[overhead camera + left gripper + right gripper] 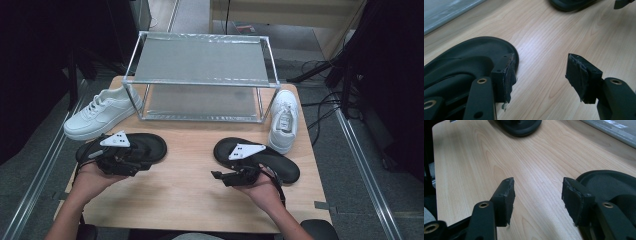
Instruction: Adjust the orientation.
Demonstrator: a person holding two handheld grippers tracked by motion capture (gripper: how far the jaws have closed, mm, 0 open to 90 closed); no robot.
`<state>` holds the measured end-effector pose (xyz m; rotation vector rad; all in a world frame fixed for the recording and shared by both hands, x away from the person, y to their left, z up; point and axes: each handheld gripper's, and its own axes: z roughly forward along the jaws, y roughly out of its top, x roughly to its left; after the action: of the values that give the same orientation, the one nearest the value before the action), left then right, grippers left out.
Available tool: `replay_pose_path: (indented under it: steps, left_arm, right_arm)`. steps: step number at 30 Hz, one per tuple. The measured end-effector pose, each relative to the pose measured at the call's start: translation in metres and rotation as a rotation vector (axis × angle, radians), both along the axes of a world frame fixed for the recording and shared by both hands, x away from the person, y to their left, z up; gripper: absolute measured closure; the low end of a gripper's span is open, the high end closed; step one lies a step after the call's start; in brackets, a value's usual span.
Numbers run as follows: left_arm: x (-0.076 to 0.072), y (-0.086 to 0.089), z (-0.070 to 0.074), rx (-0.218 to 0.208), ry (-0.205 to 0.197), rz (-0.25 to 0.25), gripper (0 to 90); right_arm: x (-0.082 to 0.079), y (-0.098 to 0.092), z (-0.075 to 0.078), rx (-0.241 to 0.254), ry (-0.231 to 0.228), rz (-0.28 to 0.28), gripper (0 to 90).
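The left gripper point(131, 159) hangs low over the near left of the wooden table point(190, 192), jaws spread with bare wood between them, one jaw right at the toe edge of the left black sandal point(150, 145), which lies flat just near of the left white sneaker point(102, 111). The right gripper point(220, 176) is likewise released and grasps nothing, beside the right black sandal point(280, 162) at the near right. Behind both sandals a metal rack point(200, 75) stands at the far middle, with the right white sneaker point(284, 120) at its right.
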<state>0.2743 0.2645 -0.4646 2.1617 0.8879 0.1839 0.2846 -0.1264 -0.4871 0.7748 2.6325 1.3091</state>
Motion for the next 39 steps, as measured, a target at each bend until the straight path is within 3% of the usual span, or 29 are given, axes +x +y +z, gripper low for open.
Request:
replay_pose_path:
  steps: [16, 24, 32, 39]
  left_arm:
    - [0.009, 0.028, -0.003, -0.014, 0.014, 0.068, 40.7]
    - [0.018, 0.039, -0.015, -0.001, 0.023, 0.104, 40.7]
    - [0.028, 0.037, -0.030, 0.025, 0.051, 0.087, 43.1]
    - [0.033, 0.025, -0.040, 0.082, 0.057, 0.043, 47.3]
  right_arm:
    - [-0.001, 0.002, -0.001, -0.007, -0.002, 0.010, 45.4]
    - [-0.001, 0.003, -0.002, -0.012, -0.003, 0.013, 45.4]
    - [-0.002, 0.002, -0.002, -0.015, 0.000, 0.010, 45.4]
    - [-0.003, 0.001, -0.003, -0.019, -0.002, 0.007, 45.4]
